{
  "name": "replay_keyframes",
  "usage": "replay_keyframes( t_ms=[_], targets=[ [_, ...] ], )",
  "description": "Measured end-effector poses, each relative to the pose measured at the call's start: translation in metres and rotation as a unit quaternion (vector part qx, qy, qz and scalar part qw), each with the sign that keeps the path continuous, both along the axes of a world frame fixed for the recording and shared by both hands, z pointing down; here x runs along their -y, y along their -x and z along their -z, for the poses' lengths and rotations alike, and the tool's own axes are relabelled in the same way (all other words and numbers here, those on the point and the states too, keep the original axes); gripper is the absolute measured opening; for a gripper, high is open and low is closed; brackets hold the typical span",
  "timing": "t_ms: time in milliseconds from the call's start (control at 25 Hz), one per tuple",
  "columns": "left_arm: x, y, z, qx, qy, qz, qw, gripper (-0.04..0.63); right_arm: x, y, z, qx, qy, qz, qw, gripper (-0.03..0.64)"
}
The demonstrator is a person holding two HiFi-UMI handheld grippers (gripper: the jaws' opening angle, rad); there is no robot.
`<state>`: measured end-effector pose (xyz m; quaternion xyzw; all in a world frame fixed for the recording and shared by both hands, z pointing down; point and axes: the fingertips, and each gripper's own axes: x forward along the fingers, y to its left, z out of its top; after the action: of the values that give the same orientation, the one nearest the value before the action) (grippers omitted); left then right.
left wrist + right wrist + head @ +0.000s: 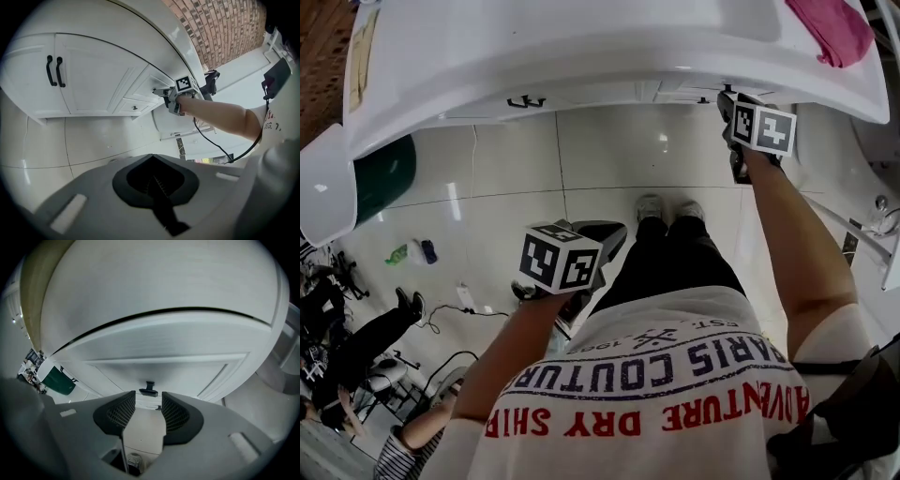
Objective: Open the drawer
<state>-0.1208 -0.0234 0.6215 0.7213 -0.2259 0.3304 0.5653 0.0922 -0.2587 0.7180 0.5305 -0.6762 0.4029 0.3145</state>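
White counter, head view: a glossy counter (581, 47) spans the top of the picture, and a pink cloth (842, 28) lies at its right end.
Right tool, head view: the right gripper (733, 108) is held out on a straight arm, up against the cabinet face just under the counter edge.
Left tool, head view: the left gripper (602, 234) hangs low by the person's waist over the tiled floor (516, 159), well apart from the cabinet.
Left tool, left gripper view: its black pads (153, 180) are pressed together with nothing between them.
Cabinet, left gripper view: two upright black door handles (54, 71) sit side by side on the doors at the left. The drawer (149, 84) is the top one to their right, and the right gripper (164, 93) is at its front. A brick wall (225, 28) rises behind.
Right tool, right gripper view: the jaws stand apart, and the gap between the ribbed pads (123, 411) is empty.
Drawer, right gripper view: its white panelled front (164, 366) fills the view. The small black drawer handle (150, 389) sits just beyond the tips, in line with the gap and untouched. I cannot tell whether the front is pulled out at all.
Side, right gripper view: a green bin (57, 380) stands far off at the left.
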Motion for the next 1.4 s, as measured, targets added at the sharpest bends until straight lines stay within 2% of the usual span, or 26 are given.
replay_keyframes(
  t_ms=[200,320,800,1000,1400],
  targets=[
    [0.0,0.0,-0.003,0.003,0.004,-0.007,1.0,-0.005,0.012,-0.001,-0.007,-0.005,0.007,-0.022,1.0,0.178],
    [0.004,0.0,-0.002,0.006,0.002,-0.008,0.9999,-0.005,0.015,0.001,-0.007,-0.007,0.012,-0.023,1.0,0.148],
    [-0.003,-0.001,-0.004,0.003,0.0,-0.012,0.9999,-0.005,0.009,0.002,-0.009,-0.007,0.009,-0.036,0.999,0.143],
    [-0.011,-0.001,-0.004,0.005,0.0,-0.014,0.9999,-0.005,-0.014,0.004,-0.009,-0.007,0.015,-0.033,0.999,0.143],
    [-0.016,-0.027,0.002,-0.009,-0.005,-0.034,0.9994,-0.005,-0.08,0.003,-0.013,0.005,0.024,-0.035,0.999,0.143]
  ],
)
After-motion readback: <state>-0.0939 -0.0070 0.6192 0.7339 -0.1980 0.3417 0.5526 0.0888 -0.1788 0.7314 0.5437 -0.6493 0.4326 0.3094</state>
